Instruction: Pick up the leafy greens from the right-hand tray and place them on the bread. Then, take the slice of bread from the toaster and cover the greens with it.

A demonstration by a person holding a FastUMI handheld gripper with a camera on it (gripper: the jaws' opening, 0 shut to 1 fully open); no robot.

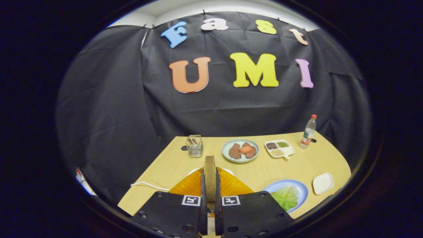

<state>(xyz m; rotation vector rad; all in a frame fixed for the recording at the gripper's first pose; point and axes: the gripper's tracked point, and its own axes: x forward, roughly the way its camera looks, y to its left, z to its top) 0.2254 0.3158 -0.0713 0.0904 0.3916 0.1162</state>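
Note:
My gripper (pixel 210 172) is shut on a brown slice of bread (pixel 210 162), held upright and edge-on between both fingers, its top sticking out beyond the fingertips. Right beneath the slice and the fingers is the orange toaster (pixel 233 185). To the right of the fingers a blue plate (pixel 302 188) carries a pale green leaf of lettuce (pixel 286 197); whether bread lies under the leaf is hidden.
On the wooden table (pixel 165 168) beyond the toaster stand a clear holder (pixel 194 145), a plate with meat and tomato (pixel 240 150), a divided dish of beans (pixel 279 148) and a bottle (pixel 308 132). A small white dish (pixel 323 182) sits right of the blue plate. A white cable (pixel 145 185) runs left.

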